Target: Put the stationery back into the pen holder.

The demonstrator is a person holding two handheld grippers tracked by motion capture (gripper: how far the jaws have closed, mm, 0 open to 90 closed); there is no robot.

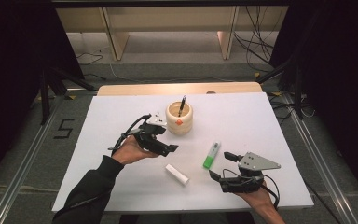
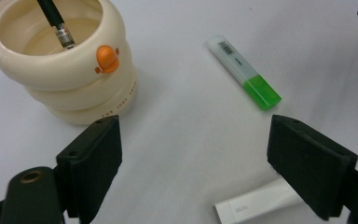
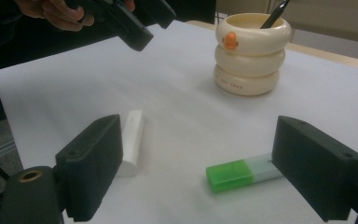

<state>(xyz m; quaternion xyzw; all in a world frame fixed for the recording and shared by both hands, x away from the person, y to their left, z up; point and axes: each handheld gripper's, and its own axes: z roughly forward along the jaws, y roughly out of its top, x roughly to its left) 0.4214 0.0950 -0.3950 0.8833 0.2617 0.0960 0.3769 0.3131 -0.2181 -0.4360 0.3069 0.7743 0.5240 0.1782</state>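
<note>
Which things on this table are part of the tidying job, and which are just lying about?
In the job: cream ringed pen holder, black pen standing in it, green-capped highlighter, white rectangular eraser.
Lying about: wooden shelving, floor cables.

A white-covered desk (image 1: 121,186) with a bare wooden far edge stands on grey floor (image 1: 177,70). Metal rails (image 1: 23,163) run along left and right. Beyond, pale wooden furniture legs (image 1: 114,39), loose cables (image 1: 256,44), and black curtains (image 1: 14,51) on both sides.
</note>
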